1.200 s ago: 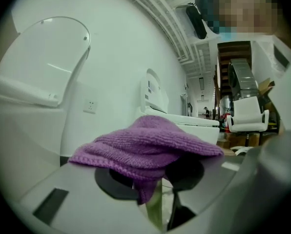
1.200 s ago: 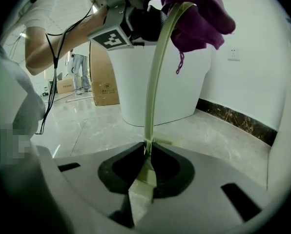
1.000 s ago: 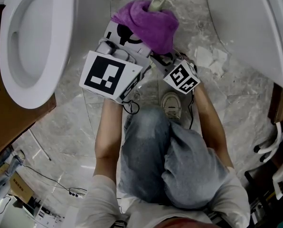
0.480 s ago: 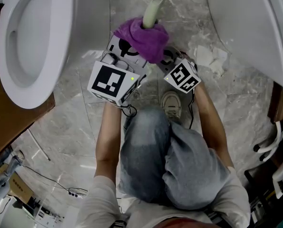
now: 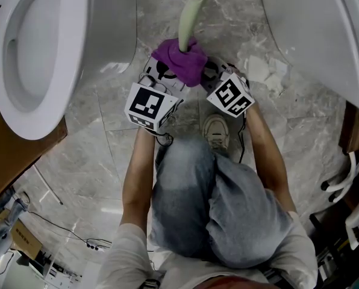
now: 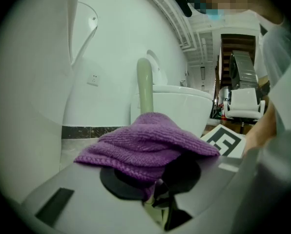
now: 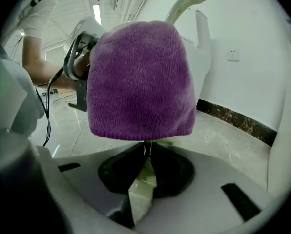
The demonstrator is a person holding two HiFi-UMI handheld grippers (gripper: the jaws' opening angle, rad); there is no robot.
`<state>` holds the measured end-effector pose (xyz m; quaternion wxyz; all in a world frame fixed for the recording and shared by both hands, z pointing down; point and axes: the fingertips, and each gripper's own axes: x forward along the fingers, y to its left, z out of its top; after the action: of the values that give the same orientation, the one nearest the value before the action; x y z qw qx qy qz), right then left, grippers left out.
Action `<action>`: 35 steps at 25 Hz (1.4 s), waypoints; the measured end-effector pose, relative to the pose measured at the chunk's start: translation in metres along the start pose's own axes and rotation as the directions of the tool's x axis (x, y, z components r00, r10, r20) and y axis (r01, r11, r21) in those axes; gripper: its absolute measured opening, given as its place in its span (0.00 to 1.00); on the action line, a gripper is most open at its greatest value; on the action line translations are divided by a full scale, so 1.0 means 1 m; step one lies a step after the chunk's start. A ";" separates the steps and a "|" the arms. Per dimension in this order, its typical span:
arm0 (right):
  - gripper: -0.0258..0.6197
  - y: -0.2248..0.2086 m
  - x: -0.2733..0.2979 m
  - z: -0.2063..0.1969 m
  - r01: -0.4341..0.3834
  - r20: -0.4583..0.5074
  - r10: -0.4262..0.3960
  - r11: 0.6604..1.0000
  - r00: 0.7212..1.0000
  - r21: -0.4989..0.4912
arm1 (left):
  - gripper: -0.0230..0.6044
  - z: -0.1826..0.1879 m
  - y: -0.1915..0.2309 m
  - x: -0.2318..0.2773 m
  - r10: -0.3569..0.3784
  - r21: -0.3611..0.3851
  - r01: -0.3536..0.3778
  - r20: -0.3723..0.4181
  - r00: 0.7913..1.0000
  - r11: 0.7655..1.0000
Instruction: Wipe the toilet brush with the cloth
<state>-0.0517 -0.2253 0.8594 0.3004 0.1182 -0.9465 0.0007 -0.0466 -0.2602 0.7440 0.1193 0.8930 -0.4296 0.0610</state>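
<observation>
Here, the left gripper (image 6: 157,191) had its jaws closing on the purple cloth (image 5: 182,62), which was bunched round the pale green toilet brush (image 5: 188,20) handle. The right gripper (image 7: 146,172), just beside it, was clamped on the handle below the cloth, above the marble floor (image 5: 95,137).

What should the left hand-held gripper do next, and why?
Probably draw the cloth up the brush handle. The left hand-held gripper is closing its jaws with the cloth between them, low beside the right hand-held gripper, which clamps the brush; the bare handle lies above.
</observation>
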 end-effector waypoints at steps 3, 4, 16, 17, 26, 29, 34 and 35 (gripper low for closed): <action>0.11 0.001 0.001 -0.002 -0.003 0.002 0.003 1.000 1.000 0.009 | 0.18 -0.018 0.000 0.003 -0.008 -0.009 0.007 -0.022 1.000 1.000; 0.11 0.001 0.002 -0.002 -0.005 0.005 0.005 1.000 1.000 0.012 | 0.18 -0.023 0.000 0.004 -0.010 -0.012 0.009 -0.030 1.000 1.000; 0.11 0.002 0.002 -0.002 -0.007 0.012 0.007 1.000 1.000 0.015 | 0.18 -0.060 -0.001 0.011 -0.014 -0.018 0.012 -0.111 0.994 1.000; 0.11 0.002 0.002 -0.002 -0.007 0.012 0.007 1.000 1.000 0.015 | 0.18 -0.058 0.000 0.010 -0.013 -0.013 0.012 -0.113 0.993 1.000; 0.11 0.001 0.003 -0.003 -0.008 0.013 0.008 1.000 1.000 0.015 | 0.18 -0.013 0.001 0.002 0.000 0.023 0.001 -0.059 0.998 1.000; 0.11 0.001 0.003 -0.003 -0.006 0.013 0.006 1.000 1.000 0.015 | 0.18 0.010 0.003 0.001 0.002 0.028 -0.001 -0.028 1.000 1.000; 0.11 0.001 0.003 -0.004 -0.007 0.015 0.006 1.000 1.000 0.015 | 0.18 0.051 0.005 0.000 0.008 0.030 -0.009 0.022 1.000 1.000; 0.11 0.001 0.003 -0.004 -0.007 0.015 0.007 1.000 1.000 0.015 | 0.18 0.058 0.005 0.000 0.011 0.031 -0.012 0.027 1.000 0.999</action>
<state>-0.0519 -0.2247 0.8640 0.2925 0.1174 -0.9490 0.0082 -0.0501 -0.2789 0.6894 0.0994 0.8930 -0.4353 0.0563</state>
